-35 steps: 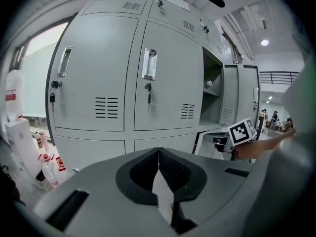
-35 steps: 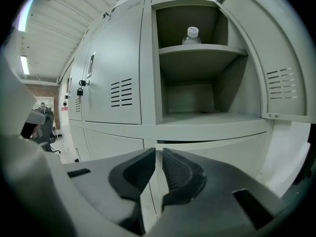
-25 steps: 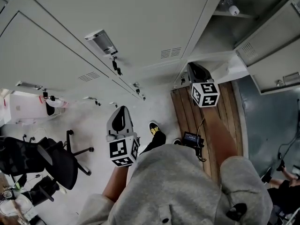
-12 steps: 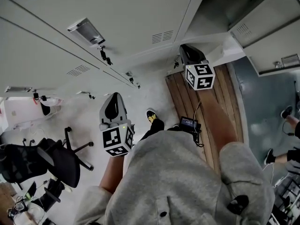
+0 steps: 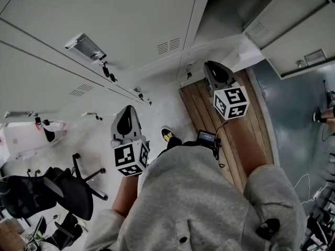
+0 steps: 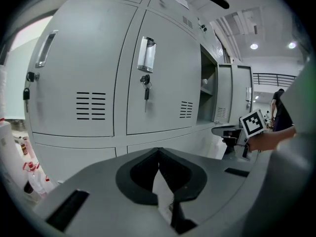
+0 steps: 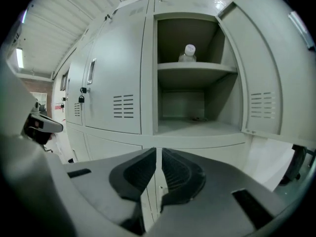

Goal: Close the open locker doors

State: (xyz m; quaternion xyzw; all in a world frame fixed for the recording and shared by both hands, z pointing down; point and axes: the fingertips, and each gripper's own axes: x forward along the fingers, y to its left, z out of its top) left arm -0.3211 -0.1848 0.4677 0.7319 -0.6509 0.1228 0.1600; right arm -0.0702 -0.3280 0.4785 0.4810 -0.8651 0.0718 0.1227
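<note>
Surroundings: floor, furniture and background items.
A black office chair (image 5: 49, 190) stands on the pale floor (image 5: 99, 140) at lower left, and a strip of wooden planking (image 5: 251, 114) runs at right. A yellow-and-black shoe (image 5: 167, 135) sits near a small cabled device (image 5: 208, 138) with a screen. A capped clear bottle (image 7: 188, 53) stands upright on a shelf (image 7: 195, 68). A person (image 6: 277, 107) stands in the background under ceiling lights (image 6: 254, 46).

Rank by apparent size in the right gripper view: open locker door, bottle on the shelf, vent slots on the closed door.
1. Open locker door, though it stands nearer the camera.
2. Vent slots.
3. Bottle, set deeper inside. It looks nearly the size of the vents, so the order of these two is unsure.
</note>
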